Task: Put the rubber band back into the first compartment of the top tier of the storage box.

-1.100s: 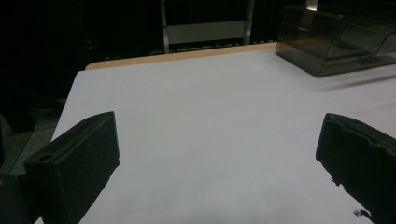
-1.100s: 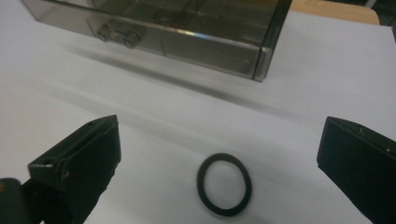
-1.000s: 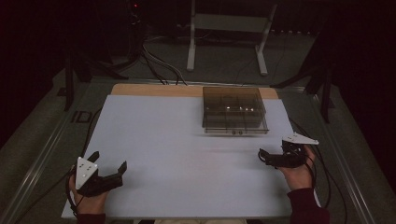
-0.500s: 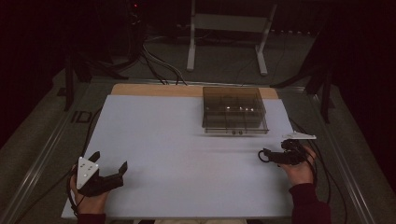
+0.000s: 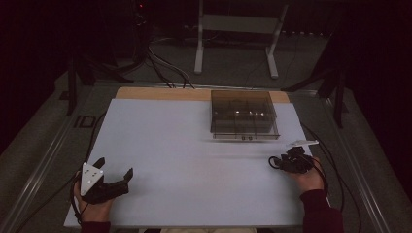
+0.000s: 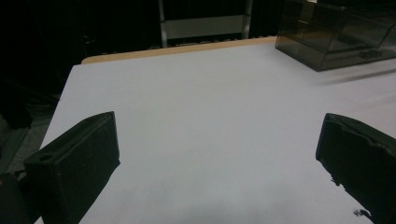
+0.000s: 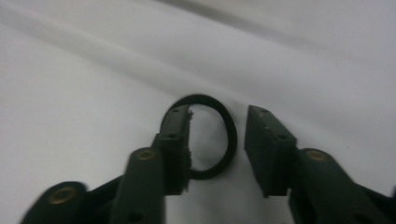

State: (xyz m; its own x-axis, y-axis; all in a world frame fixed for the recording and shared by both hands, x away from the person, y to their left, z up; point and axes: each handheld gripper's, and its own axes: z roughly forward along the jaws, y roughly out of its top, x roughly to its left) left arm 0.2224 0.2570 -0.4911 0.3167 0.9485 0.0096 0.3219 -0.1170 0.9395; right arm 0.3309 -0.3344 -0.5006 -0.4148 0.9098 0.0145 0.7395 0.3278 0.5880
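Dim room: grey floor (image 5: 233, 73), white metal stand (image 5: 238, 24), black cables (image 5: 165, 68).

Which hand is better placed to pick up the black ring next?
Right. The right tool is already at the black ring, its jaws apart around one side. The left tool sits open at the table's opposite corner.

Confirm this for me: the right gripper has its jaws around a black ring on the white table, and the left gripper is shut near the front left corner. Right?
Not quite. The left gripper is open: the left gripper view shows its jaws wide apart over the white table. The right gripper does straddle the black ring.
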